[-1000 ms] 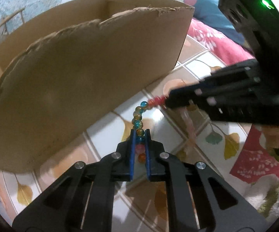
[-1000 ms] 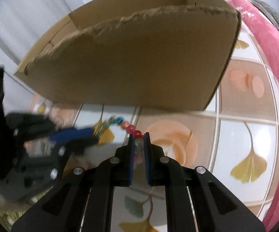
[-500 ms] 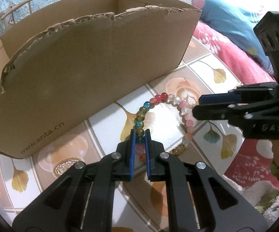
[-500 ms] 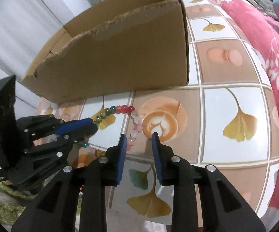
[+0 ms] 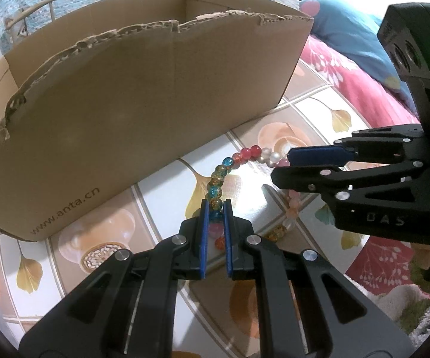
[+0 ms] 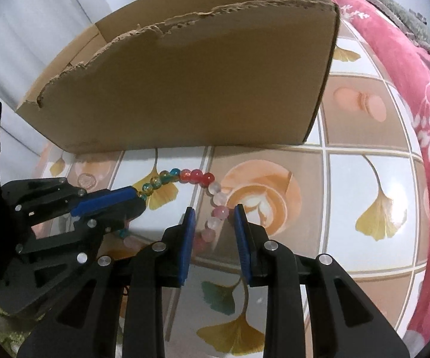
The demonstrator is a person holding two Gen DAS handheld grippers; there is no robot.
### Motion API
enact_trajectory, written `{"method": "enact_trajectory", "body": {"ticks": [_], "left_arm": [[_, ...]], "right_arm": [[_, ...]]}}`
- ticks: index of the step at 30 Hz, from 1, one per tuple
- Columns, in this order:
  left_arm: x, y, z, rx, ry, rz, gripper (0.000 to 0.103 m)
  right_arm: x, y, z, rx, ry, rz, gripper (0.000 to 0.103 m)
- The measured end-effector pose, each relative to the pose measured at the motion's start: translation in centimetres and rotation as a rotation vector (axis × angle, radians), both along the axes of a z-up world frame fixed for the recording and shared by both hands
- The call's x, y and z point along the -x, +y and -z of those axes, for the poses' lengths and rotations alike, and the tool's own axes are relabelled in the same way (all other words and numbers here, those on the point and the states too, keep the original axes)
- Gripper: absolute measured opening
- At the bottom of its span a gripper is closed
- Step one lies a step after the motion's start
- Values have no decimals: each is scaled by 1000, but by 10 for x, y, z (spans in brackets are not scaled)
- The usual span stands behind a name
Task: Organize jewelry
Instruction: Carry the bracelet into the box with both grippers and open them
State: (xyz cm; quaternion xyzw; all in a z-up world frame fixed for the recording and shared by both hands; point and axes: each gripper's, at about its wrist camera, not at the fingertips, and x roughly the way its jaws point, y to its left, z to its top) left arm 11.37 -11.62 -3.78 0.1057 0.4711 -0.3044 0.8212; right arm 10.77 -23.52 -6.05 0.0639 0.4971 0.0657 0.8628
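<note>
My left gripper (image 5: 215, 208) is clamped narrow on the beaded bracelet (image 5: 246, 153), its blue pads pressed against a blue and an amber bead at the near end of the strand. My right gripper (image 6: 213, 217) has just been opening: its jaws now stand moderately apart, with the pink and white beads lying between them but touched by neither pad, so it holds nothing.

The bracelet lies on the tiled tablecloth (image 6: 363, 179), just in front of the cardboard box (image 6: 200, 83) and not yet in it. From the left gripper's pinch the strand arcs up and away toward the box wall through amber, blue and red beads, then curves back down through white and pink beads to the right gripper. In the left wrist view, the rest of the loop trails under the right gripper (image 5: 286, 168) and back toward the left one.

The relation that governs the next move: the box stands directly beyond the bracelet, its torn upper edge well above the beads, its long side running across both views. Only the left hand has the strand, so I judge that the left hand must carry the lift over that edge. The slack loop is likely to swing and may snag the ragged cardboard rim.
</note>
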Motion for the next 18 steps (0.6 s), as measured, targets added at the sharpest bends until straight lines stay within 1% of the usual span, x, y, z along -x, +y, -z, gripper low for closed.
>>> {"method": "enact_trajectory", "body": {"ticks": [3, 6, 8, 9, 12, 14, 16, 18], "left_arm": [[0, 0, 0, 3, -3, -3, 9], [0, 1, 1, 8, -8, -6, 9], [1, 0, 1, 4, -16, -1, 9], [3, -2, 1, -12, -32, 15, 9], [8, -6, 1, -47, -70, 44, 8], [12, -7, -4, -53, -102, 59, 8], [15, -6, -14, -30, -129, 76, 8], [17, -4, -28, -3, -156, 85, 8]], "right_arm": [[-7, 11, 1, 28, -6, -2, 26], [-10, 17, -1, 89, -10, -2, 15], [-11, 19, -1, 96, -11, 0, 13], [-11, 20, -1, 97, -13, 2, 10], [-8, 21, -1, 88, -15, 5, 10], [-3, 22, -6, 88, -28, 1, 10], [2, 24, -15, 85, -47, -7, 10], [8, 27, -31, 86, -79, -17, 10]]}}
